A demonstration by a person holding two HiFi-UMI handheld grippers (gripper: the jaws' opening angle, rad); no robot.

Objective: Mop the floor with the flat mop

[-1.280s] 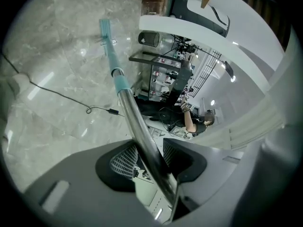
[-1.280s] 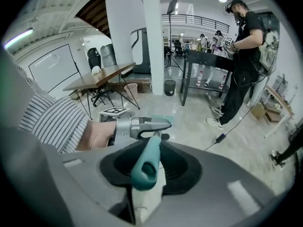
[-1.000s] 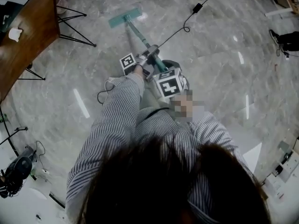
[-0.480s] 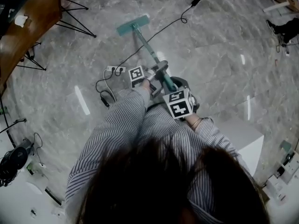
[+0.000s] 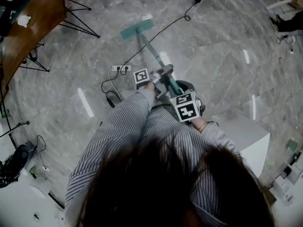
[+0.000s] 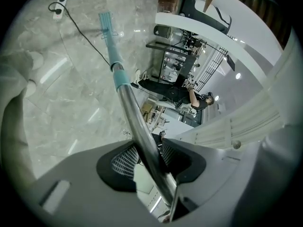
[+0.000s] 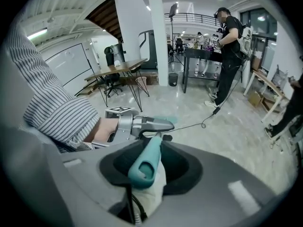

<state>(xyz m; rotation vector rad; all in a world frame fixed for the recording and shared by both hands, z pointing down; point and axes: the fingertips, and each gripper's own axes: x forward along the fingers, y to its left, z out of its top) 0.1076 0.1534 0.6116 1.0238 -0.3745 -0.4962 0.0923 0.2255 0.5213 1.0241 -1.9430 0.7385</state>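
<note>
The flat mop lies with its teal head point(image 5: 137, 29) flat on the grey marble floor ahead of me, and its pole point(image 5: 154, 53) slants back to my hands. My left gripper point(image 5: 162, 73) is shut on the metal pole point(image 6: 142, 145), lower on it than the other. In the left gripper view the mop head point(image 6: 106, 22) shows far along the pole. My right gripper point(image 5: 174, 87) is shut on the teal handle end point(image 7: 147, 160), just behind the left gripper point(image 7: 142, 125). Striped sleeves cover both arms.
A wooden table point(image 5: 33, 22) on thin black legs stands at the upper left. A white power strip point(image 5: 119, 69) with black cables lies near my left knee, and another cable point(image 5: 175, 25) runs past the mop head. A white box point(image 5: 246, 141) sits right. A person point(image 7: 229, 46) stands beyond.
In the head view the mop head and both grippers have shifted a little down and right. The power strip and its cables have come into view beside the pole. Both grips are unchanged.
</note>
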